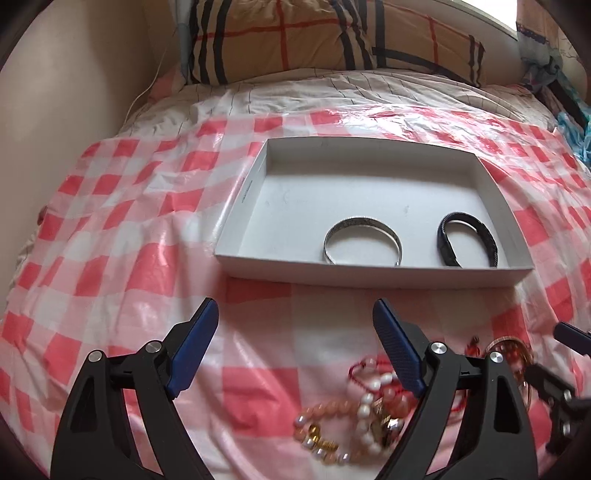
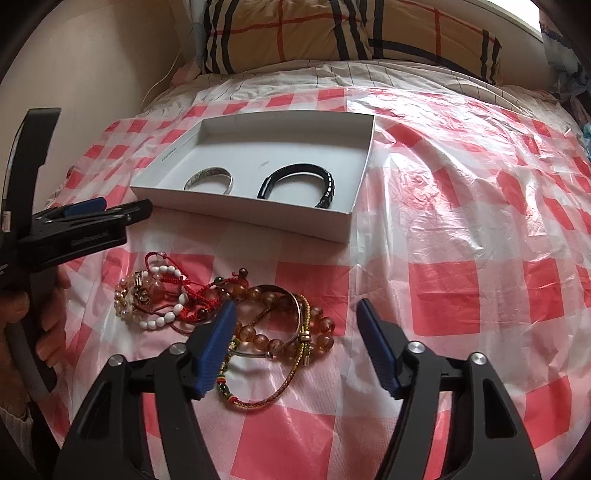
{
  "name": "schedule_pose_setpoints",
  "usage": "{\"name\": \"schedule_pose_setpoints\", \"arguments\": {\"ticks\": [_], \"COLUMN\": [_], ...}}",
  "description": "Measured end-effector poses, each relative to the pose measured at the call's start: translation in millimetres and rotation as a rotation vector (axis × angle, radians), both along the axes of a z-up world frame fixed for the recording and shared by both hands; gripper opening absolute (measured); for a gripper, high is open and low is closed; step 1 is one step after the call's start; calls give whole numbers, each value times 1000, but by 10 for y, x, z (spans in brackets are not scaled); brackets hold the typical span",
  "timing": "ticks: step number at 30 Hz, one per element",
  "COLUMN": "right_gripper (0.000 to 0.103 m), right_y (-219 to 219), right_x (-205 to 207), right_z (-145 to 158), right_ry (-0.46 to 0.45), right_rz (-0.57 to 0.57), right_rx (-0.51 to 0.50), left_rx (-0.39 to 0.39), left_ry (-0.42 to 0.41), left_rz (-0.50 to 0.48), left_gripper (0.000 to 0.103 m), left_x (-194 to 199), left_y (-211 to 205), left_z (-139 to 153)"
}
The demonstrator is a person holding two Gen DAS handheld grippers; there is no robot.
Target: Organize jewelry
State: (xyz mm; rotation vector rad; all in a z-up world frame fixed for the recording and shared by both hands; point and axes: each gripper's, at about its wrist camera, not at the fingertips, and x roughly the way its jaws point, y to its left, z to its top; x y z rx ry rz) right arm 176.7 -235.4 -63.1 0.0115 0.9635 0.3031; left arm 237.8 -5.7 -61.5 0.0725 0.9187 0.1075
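Left wrist, bead pile [image 1: 362, 413] blurred, gripper-hidden

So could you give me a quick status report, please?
Left gripper and right gripper open, empty. Silver bangle and black bracelet in white box. Bracelet pile waits, tangled.

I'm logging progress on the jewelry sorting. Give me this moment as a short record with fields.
surface: red-and-white checked plastic sheet over a bed
container: white box, open top
in box: silver bangle and black bracelet, lying apart
still outside: tangled pile of bead bracelets in front of the box
left gripper: open, empty, above the sheet near the pile
right gripper: open, empty, over the pile's right part
background: plaid pillow
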Motion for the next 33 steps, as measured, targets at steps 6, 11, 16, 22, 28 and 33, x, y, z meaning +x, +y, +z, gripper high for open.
{"name": "schedule_pose_setpoints", "arguments": {"ticks": [6, 11, 16, 22, 28, 33], "right_gripper": [35, 35, 35, 38, 39, 39], "right_y": [31, 59, 19, -57, -60, -42], "right_x": [-25, -22, -2, 50, 53, 23], "right_z": [-64, -105, -100, -124, -182, -180], "right_ry": [28, 43, 38, 52, 88, 87], "right_rz": [45, 58, 34, 6, 31, 44], "right_rx": [3, 2, 9, 14, 3, 3], "left_rx": [-5, 34, 127, 387, 497, 431], "left_ry": [43, 93, -42, -141, -40, 17], "left_rz": [-58, -111, -106, -53, -50, -90], "left_gripper": [82, 82, 82, 82, 81, 80], "left_x": [-257, -281, -208, 386, 432, 272], "left_y": [99, 2, -107, -290, -376, -363], "left_z": [-46, -213, 20, -9, -187, -105]}}
